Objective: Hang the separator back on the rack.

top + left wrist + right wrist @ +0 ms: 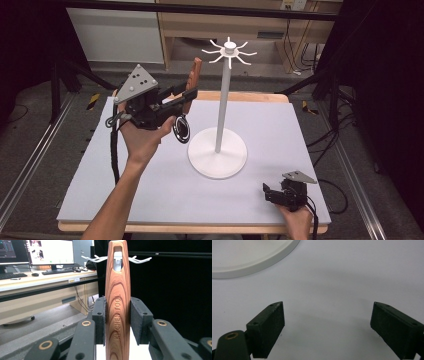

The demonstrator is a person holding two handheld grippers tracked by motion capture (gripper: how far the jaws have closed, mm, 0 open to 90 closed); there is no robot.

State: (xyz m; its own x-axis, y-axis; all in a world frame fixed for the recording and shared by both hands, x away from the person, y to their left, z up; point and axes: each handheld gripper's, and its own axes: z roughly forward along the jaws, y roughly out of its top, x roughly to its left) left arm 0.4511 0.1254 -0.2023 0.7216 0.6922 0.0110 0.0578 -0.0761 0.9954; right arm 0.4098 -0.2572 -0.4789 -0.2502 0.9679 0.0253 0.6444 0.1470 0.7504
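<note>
My left gripper (184,99) is raised over the table's left side, shut on a kitchen tool by its wooden handle (193,80). The handle stands nearly upright, and the tool's round dark head (181,129) hangs below the jaws. In the left gripper view the pads (99,320) press both sides of the handle (117,277), and its hanging slot lines up with the hooks (140,260) behind. A white stand (224,95) with a ring of hooks (229,50) rises at the table's centre. My right gripper (272,192) rests open and empty at the front right (327,322).
The stand's wide round base (217,152) sits mid-table, and its rim (249,263) lies just ahead of the right gripper. A pale mat (125,190) covers the tabletop. A desk with monitors (50,251) stands beyond the table.
</note>
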